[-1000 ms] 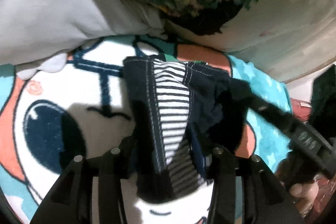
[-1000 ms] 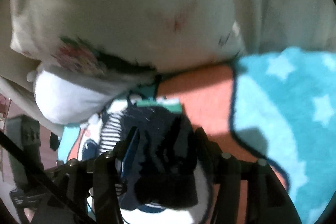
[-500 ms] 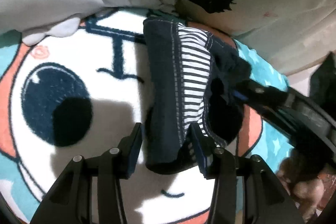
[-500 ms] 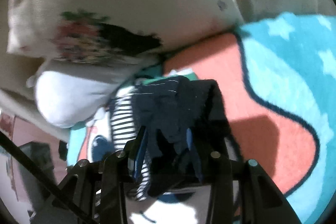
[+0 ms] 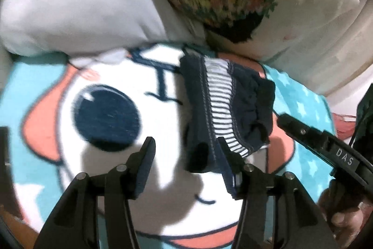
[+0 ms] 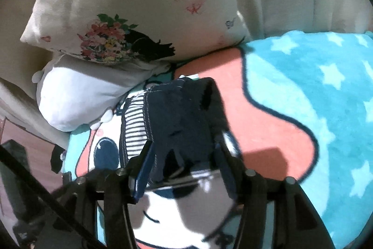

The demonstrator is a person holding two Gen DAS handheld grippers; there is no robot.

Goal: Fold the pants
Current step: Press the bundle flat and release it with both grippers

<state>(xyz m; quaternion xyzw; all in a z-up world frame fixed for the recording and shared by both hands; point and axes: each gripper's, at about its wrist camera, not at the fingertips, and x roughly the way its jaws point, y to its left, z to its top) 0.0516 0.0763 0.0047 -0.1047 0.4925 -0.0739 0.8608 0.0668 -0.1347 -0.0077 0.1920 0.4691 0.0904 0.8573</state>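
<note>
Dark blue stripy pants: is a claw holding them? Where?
Nothing held. Left claw and right claw have just been opening; the pants lie free on cartoon blanket.

A cartoon blanket lies below a floral pillow and white pillow.

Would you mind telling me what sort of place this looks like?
Probably a bedroom or living room, on a bed or sofa: a cartoon fleece blanket as the work surface, a floral pillow and a white cushion stacked behind it.
</note>
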